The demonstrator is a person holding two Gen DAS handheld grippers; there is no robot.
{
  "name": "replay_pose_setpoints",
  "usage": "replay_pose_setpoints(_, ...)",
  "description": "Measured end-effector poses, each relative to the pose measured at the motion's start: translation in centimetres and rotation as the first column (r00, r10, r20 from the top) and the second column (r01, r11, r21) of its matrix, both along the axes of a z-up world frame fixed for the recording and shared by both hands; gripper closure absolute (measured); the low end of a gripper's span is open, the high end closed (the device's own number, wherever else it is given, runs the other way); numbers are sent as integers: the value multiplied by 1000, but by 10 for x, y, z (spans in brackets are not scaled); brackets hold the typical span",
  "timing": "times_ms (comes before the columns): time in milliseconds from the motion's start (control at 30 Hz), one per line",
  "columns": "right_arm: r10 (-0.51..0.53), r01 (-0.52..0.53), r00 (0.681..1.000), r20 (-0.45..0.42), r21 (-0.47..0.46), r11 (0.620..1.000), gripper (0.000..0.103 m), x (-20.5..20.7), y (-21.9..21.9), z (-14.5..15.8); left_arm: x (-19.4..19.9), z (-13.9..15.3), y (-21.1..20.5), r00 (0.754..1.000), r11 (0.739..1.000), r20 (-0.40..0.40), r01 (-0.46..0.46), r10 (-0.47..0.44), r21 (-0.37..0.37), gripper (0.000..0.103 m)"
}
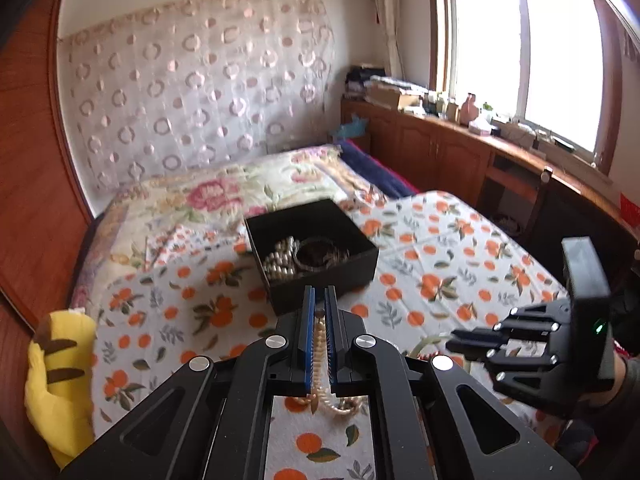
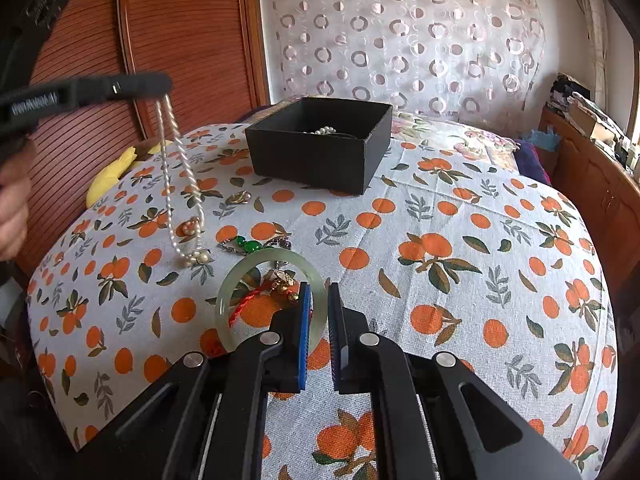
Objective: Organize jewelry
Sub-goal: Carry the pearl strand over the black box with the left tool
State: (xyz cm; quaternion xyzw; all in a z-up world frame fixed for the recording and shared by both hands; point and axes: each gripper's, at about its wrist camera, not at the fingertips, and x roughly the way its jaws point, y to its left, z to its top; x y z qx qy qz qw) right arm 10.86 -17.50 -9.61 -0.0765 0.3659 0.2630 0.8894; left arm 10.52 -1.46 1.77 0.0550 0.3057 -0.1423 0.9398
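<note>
My left gripper is shut on a pearl necklace. In the right wrist view the left gripper holds it up, and the pearl necklace hangs down with its lower end touching the bed. The black box stands on the orange-print sheet just beyond the left fingertips, with pearls and a dark bangle inside; it also shows in the right wrist view. My right gripper straddles the near-right rim of a pale green jade bangle, jaws slightly apart around it.
A green-stone bracelet, a red-and-gold charm and a small brooch lie on the sheet left of the bangle. A yellow plush toy sits at the bed's left edge. A wooden cabinet runs along the right.
</note>
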Motion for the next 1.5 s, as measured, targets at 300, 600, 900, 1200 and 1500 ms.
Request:
replay_pose_setpoints(300, -3, 2, 1000, 30, 23, 1000, 93, 2, -3, 13, -2, 25, 6, 998, 1000, 64, -16, 17, -21, 99)
replay_pose_setpoints(600, -5, 4, 996, 84, 13, 1000, 93, 12, -2, 41, 1, 45, 6, 994, 999, 107, -30, 31, -11, 99)
replay_pose_setpoints(900, -1, 1, 993, 114, 4, 1000, 93, 26, 2, 59, 9, 56, 9, 991, 999, 124, -46, 47, -5, 99)
replay_pose_setpoints(1200, 5, -5, 992, 129, -1, 1000, 93, 45, 11, 74, 16, 75, 10, 987, 999, 151, -53, 54, -13, 99)
replay_pose_setpoints(1500, -5, 8, 988, 152, -19, 1000, 93, 71, 21, 86, 34, 101, 11, 980, 997, 185, -73, 73, -7, 99)
